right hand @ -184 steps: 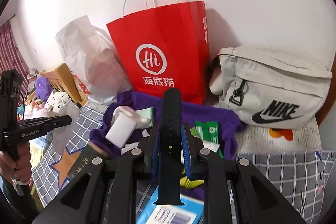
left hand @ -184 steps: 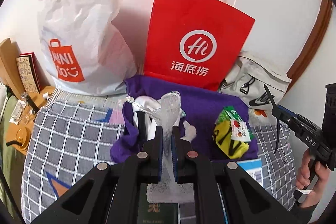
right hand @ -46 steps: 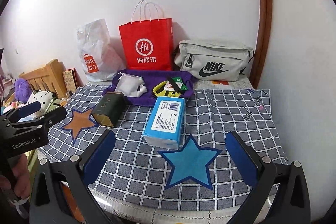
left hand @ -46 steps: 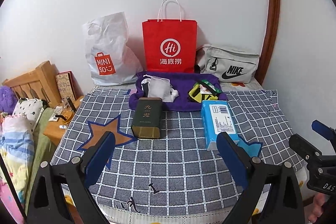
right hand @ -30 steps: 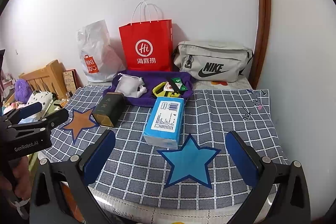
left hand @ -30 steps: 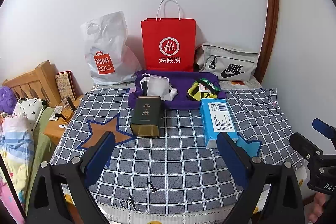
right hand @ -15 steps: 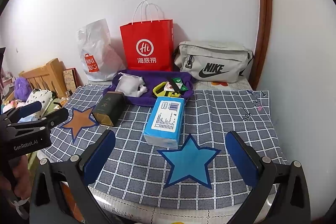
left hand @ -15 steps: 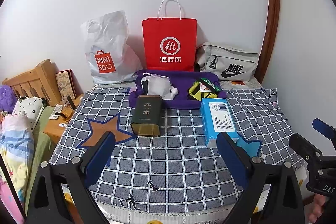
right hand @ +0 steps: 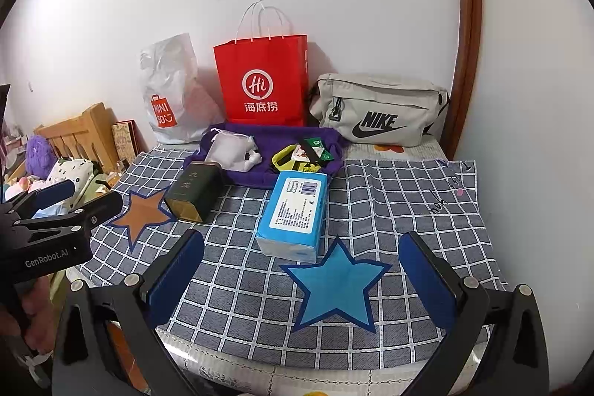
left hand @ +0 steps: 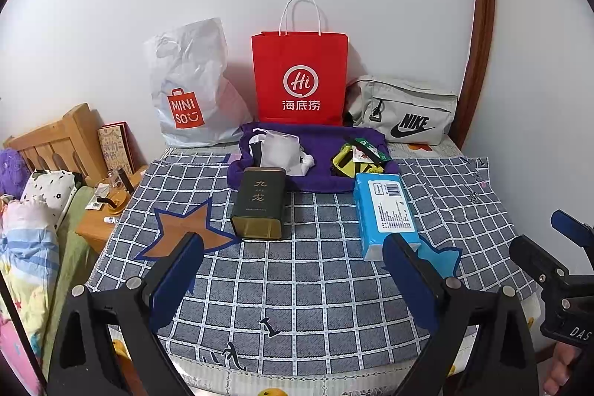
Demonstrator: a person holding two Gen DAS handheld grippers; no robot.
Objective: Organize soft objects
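Purple cloth (left hand: 323, 179), spread at the far side of the checked tablecloth (left hand: 319, 288), holding the soft items: white mesh pouch (left hand: 278, 151) on its left half, yellow-and-black piece (left hand: 347, 164) and green packet (left hand: 365, 145) on its right. Dark green tin (left hand: 260, 203), lying just in front of the cloth's left part. Blue tissue pack (left hand: 386, 210), lying in front of its right part. Red paper bag (left hand: 300, 77), white plastic bag (left hand: 193, 84) and grey Nike bag (left hand: 404, 114), against the wall behind. Left gripper (left hand: 293, 270), jaws spread wide, holding nothing, near table edge. Right gripper (right hand: 302, 270), likewise wide apart and empty, over the blue star (right hand: 336, 284).
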